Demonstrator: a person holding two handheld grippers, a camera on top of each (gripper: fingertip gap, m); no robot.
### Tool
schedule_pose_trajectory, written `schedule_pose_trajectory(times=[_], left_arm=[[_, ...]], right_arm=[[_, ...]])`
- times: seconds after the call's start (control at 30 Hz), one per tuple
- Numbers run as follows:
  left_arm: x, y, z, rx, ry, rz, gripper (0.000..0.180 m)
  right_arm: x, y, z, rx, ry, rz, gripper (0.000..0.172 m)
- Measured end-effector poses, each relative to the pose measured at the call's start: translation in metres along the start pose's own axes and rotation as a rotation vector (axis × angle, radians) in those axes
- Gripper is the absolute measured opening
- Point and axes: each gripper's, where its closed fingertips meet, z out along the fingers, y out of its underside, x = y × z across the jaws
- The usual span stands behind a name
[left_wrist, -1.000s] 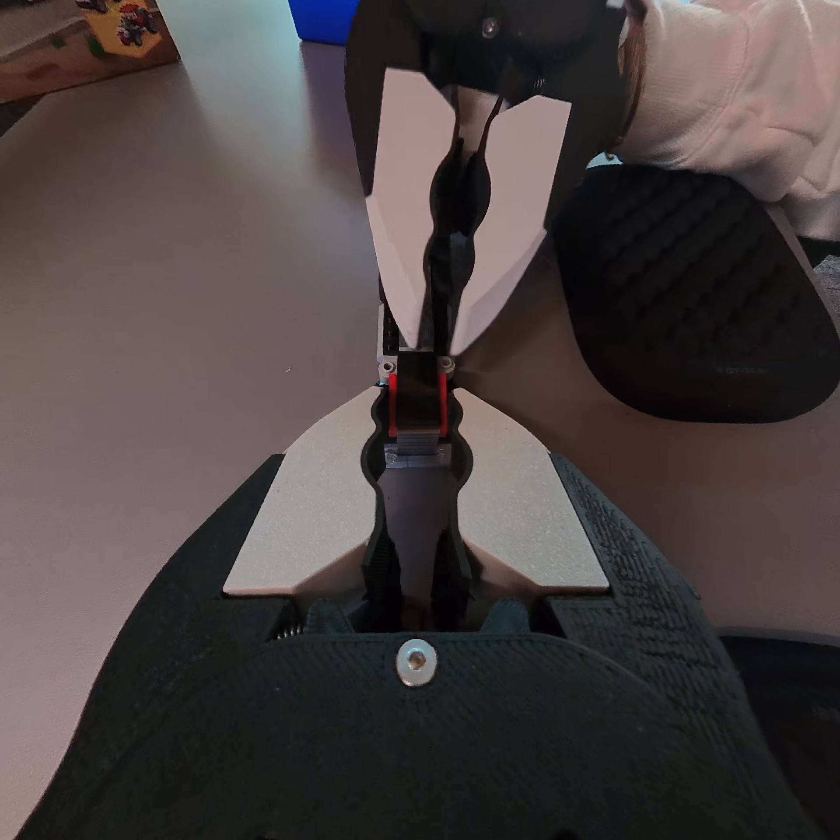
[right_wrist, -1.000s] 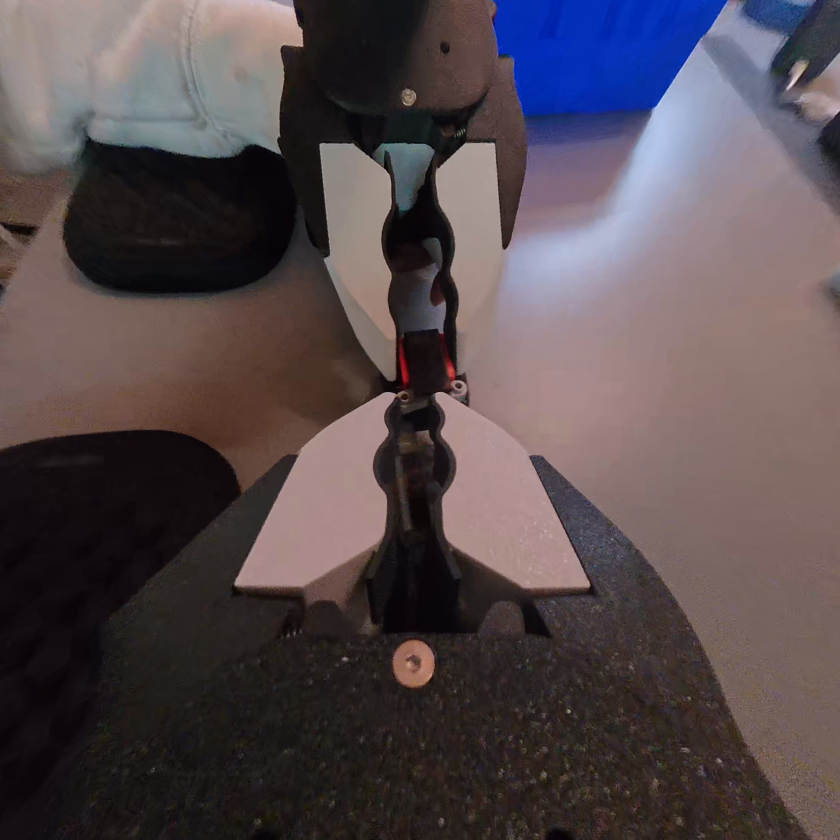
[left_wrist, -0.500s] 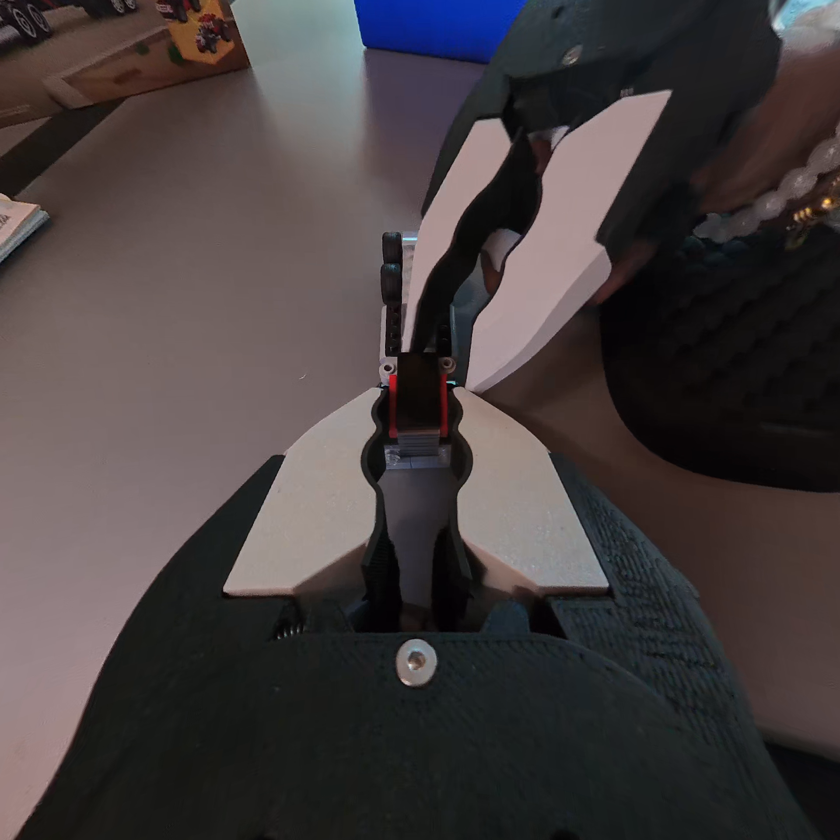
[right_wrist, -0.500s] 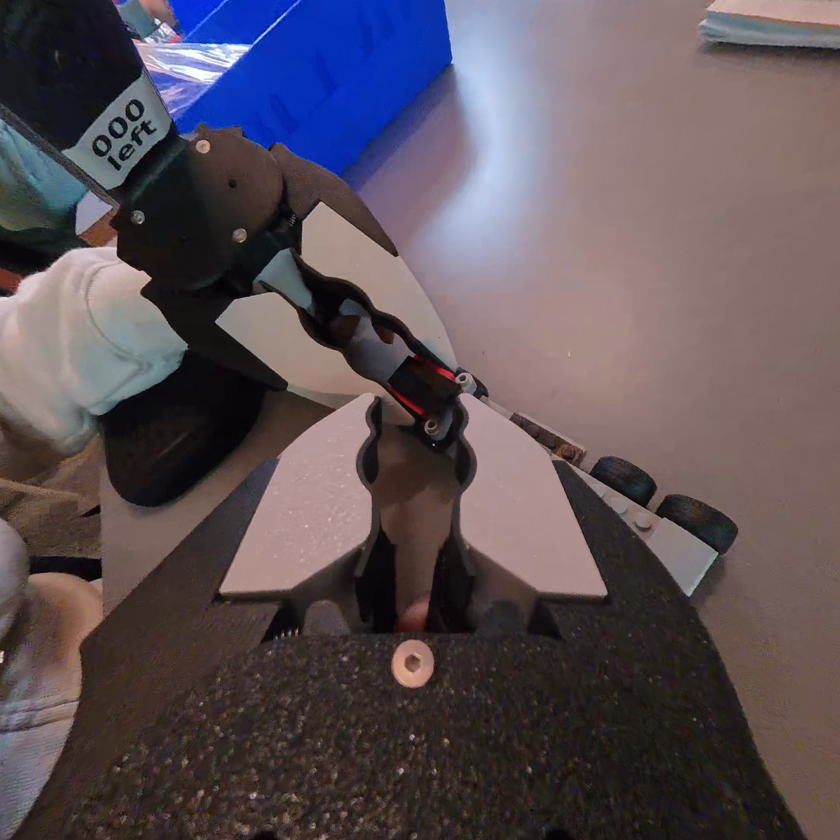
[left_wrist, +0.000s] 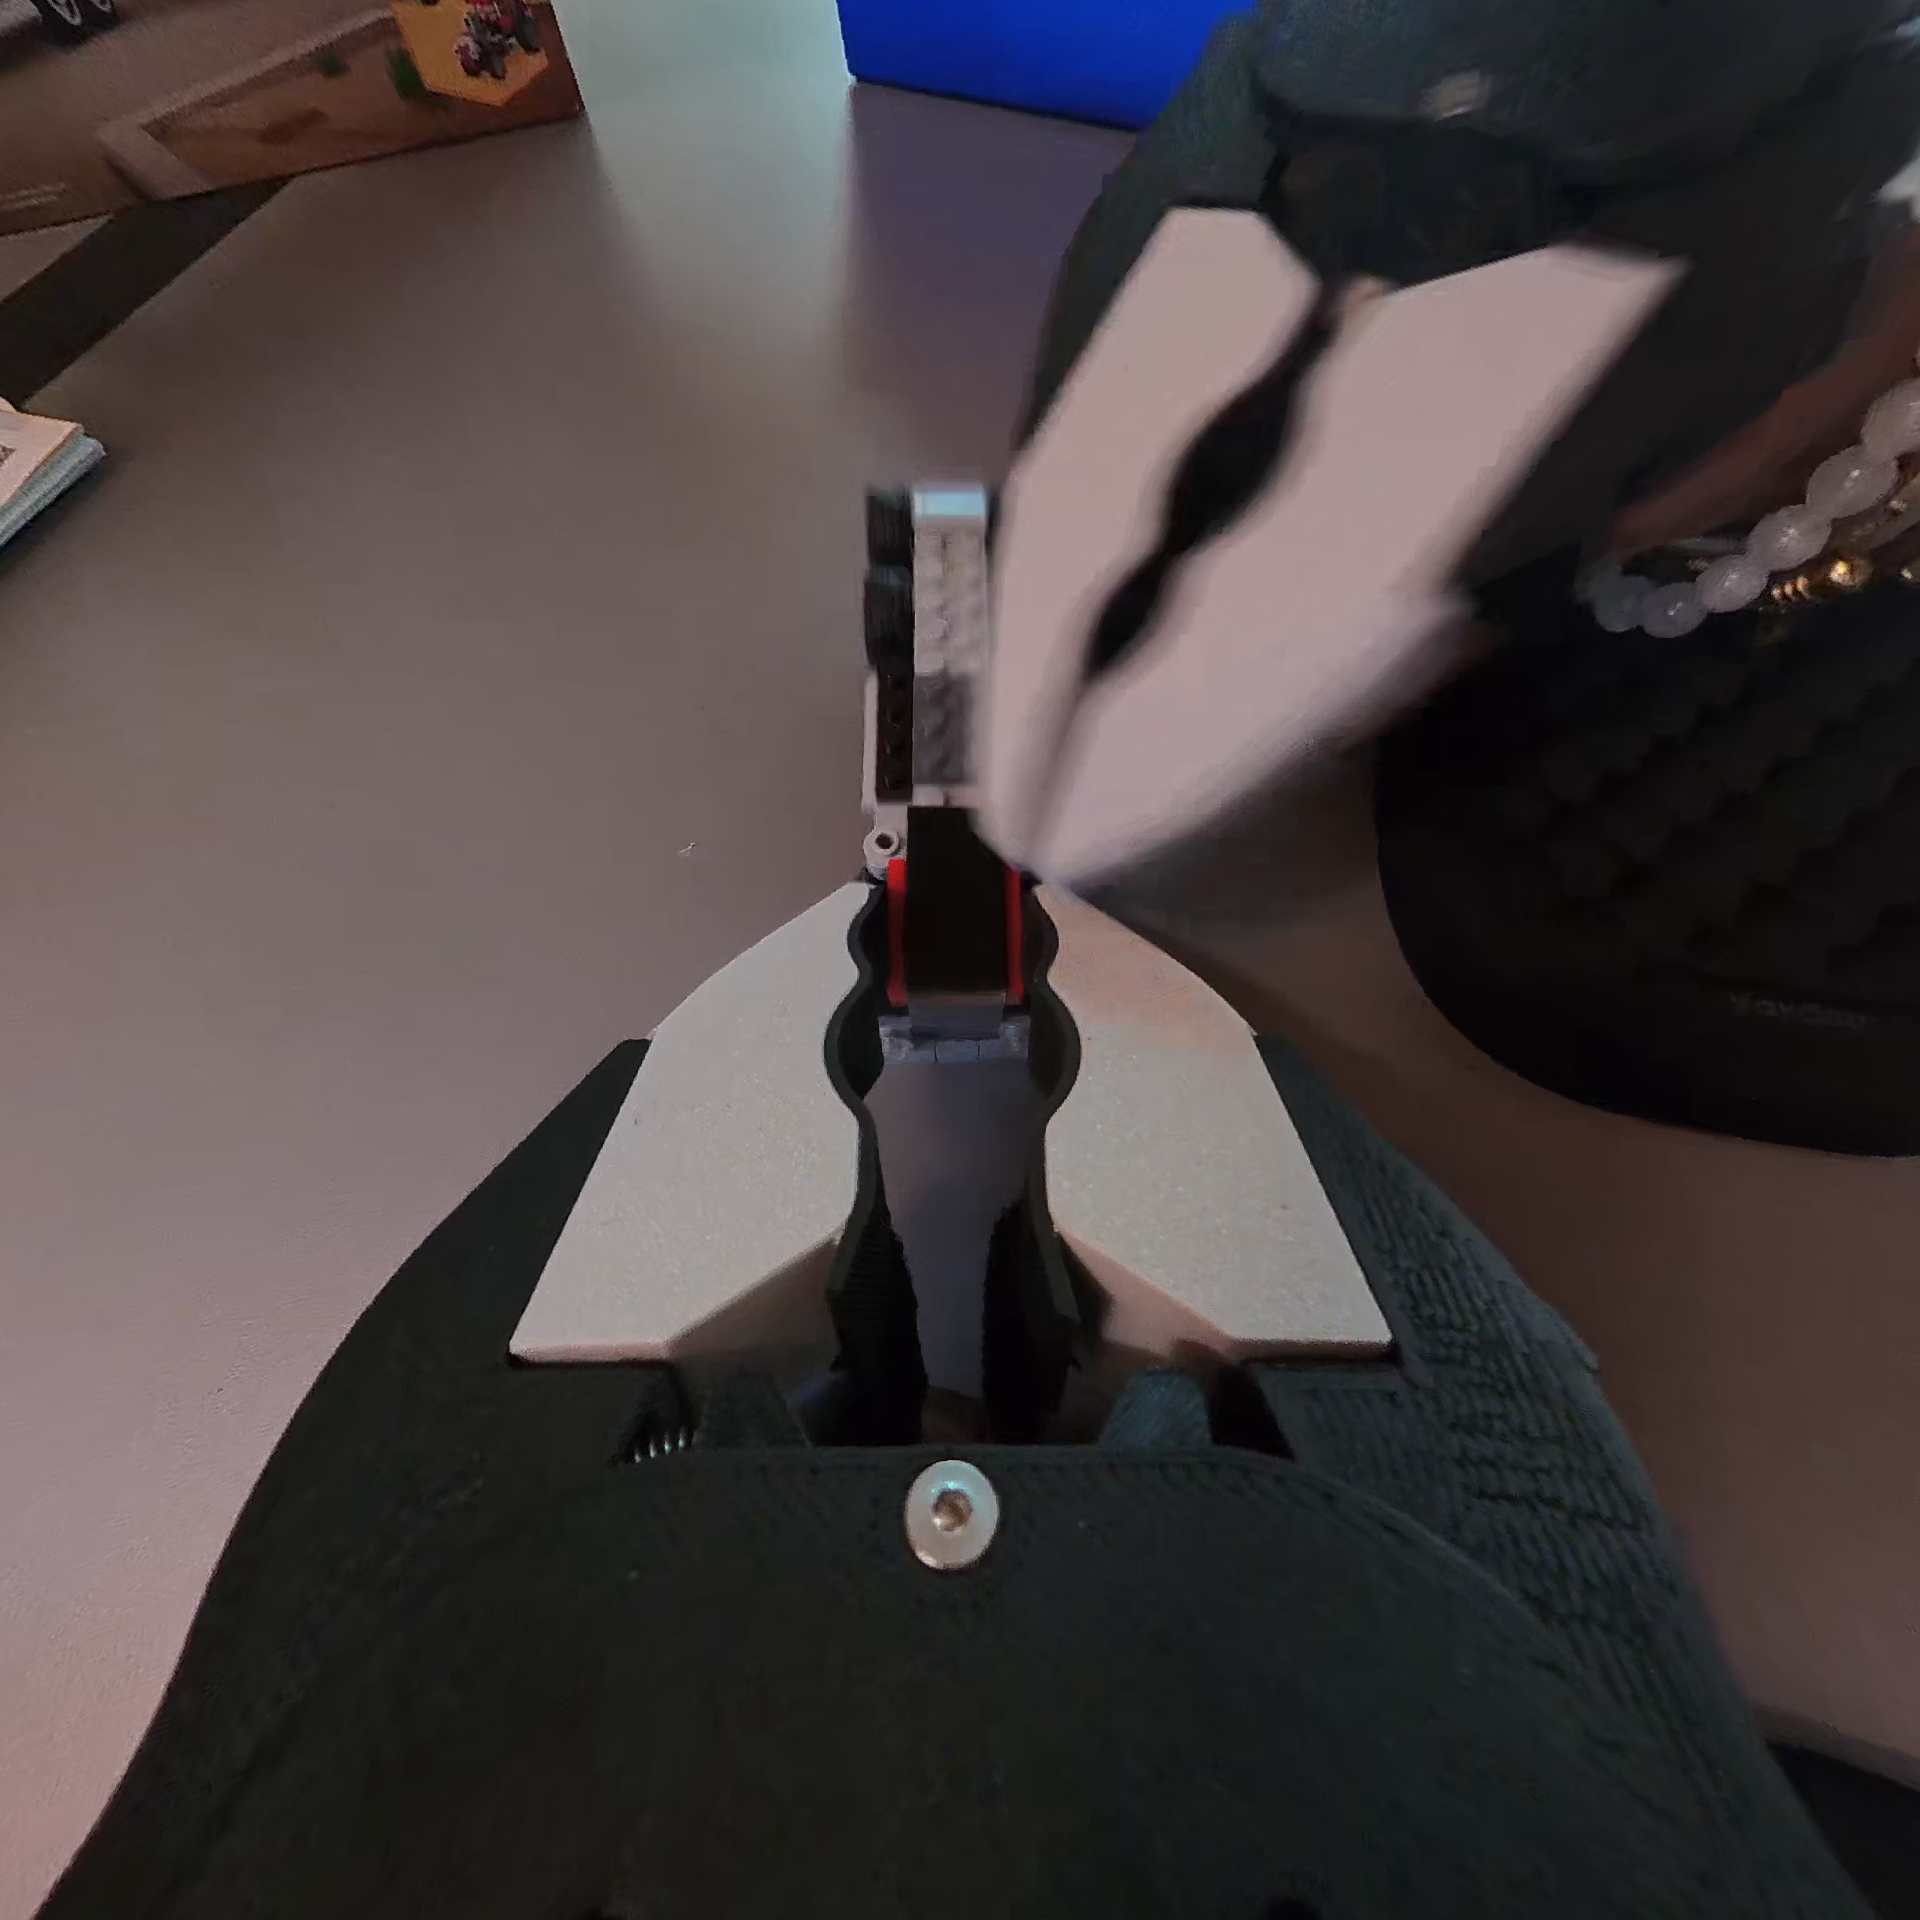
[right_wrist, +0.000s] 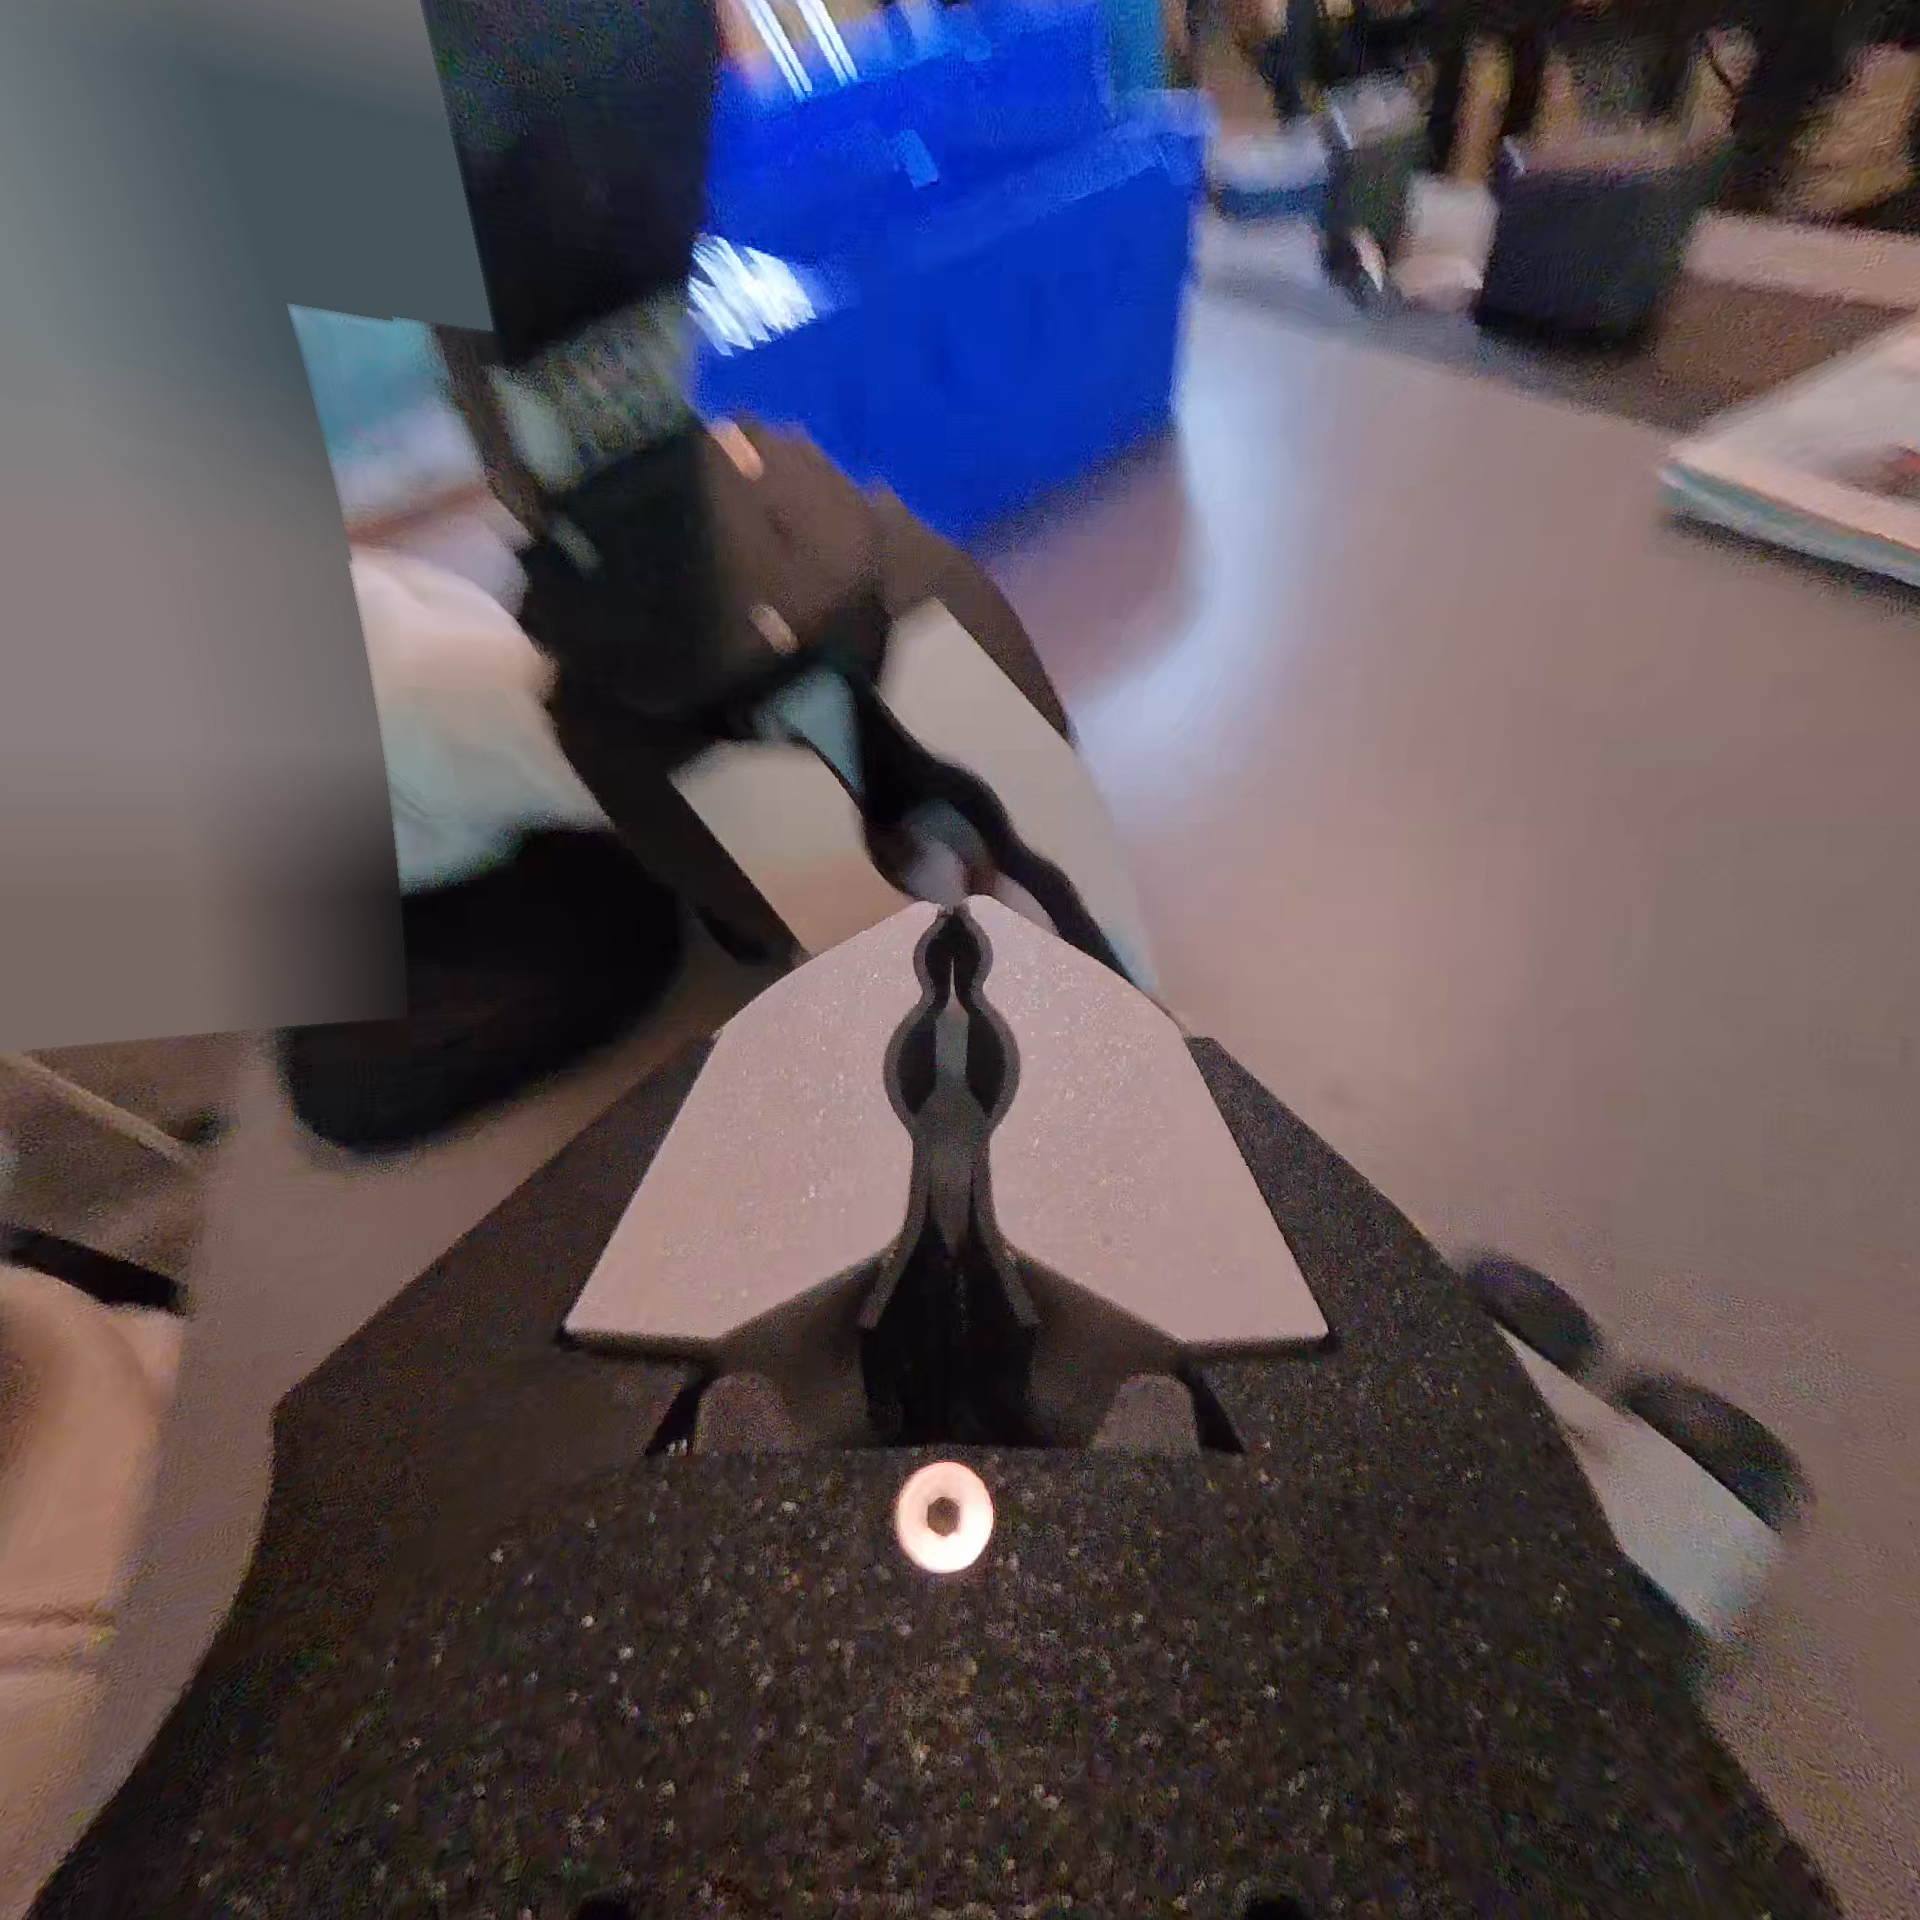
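- Grey-brown tabletop (left_wrist: 416, 623) under everything, smooth, lit from the far end.
- Toy brick vehicle (left_wrist: 940, 644) held out over the table: grey studded plates, black beam, black tyres (left_wrist: 883, 582) on its left side, black-and-red rear block at the near end.
- Left gripper (left_wrist: 954, 940) clamped on that black-and-red block, both fingertips pressed on the red sides, jaws parted only by the block's width.
- Right gripper (left_wrist: 1049, 831) just beside the vehicle's right side, motion-blurred, tips down near the left gripper's tips; touching the model or not, cannot tell.
- Same right gripper (right_wrist: 956, 912) seen along its own fingers: tips meeting, nothing between them.
- Grey slab with two black tyres (right_wrist: 1662, 1434) at lower right of the right wrist view, blurred.
- White beaded bracelet (left_wrist: 1766, 540) on the wrist behind the right gripper.
- Black textured pad (left_wrist: 1662, 883) on the table at right.
- White sleeve (right_wrist: 457, 717) behind the left gripper.
- Blue bin (right_wrist: 956, 312) at the far end.
- Printed cardboard box (left_wrist: 416, 83) far left.
- Booklet (left_wrist: 42, 468) at the left edge; another stack of booklets (right_wrist: 1818, 468) at right, blurred.
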Motion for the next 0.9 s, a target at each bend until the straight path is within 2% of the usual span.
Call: schedule_pose_trajectory(times=[0.03,0.07,0.13,0.2,0.23,0.3,0.4,0.5,0.57,0.73,0.9], left_arm=[[0.0,-0.003,0.004,-0.003,-0.01,0.014,0.025],[0.001,-0.004,0.007,-0.017,-0.021,0.053,0.026],[0.001,-0.004,0.006,-0.014,-0.017,0.049,0.025],[0.0,0.0,0.0,0.001,0.01,0.002,0.025],[0.001,0.0,0.0,0.001,0.013,-0.001,0.025],[0.001,-0.002,0.002,-0.001,0.0,0.006,0.025],[0.001,-0.002,0.003,0.0,-0.018,0.02,0.025],[0.001,-0.003,0.003,0.002,-0.026,0.024,0.025],[0.001,-0.003,0.003,0.002,-0.026,0.022,0.025],[0.001,-0.003,0.003,0.003,-0.022,0.017,0.025],[0.001,-0.002,0.004,-0.001,-0.021,-0.004,0.025]], right_arm=[[-0.017,-0.015,0.006,0.081,-0.106,0.051,0.0],[-0.019,-0.014,0.014,0.057,-0.095,0.009,0.0],[0.017,-0.008,0.0,-0.015,0.08,-0.025,0.0],[0.043,-0.007,-0.027,0.041,0.17,0.081,0.0],[0.047,0.002,-0.032,0.014,0.192,0.128,0.004],[0.034,0.014,-0.031,-0.076,0.161,0.169,0.034],[0.016,0.016,-0.023,-0.088,0.182,0.128,0.045],[0.018,0.022,-0.017,-0.125,0.204,0.155,0.056],[0.015,0.019,-0.015,-0.098,0.162,0.193,0.056],[0.007,0.025,-0.007,-0.143,0.101,0.216,0.062],[0.007,0.026,-0.005,-0.15,0.144,0.155,0.06]])
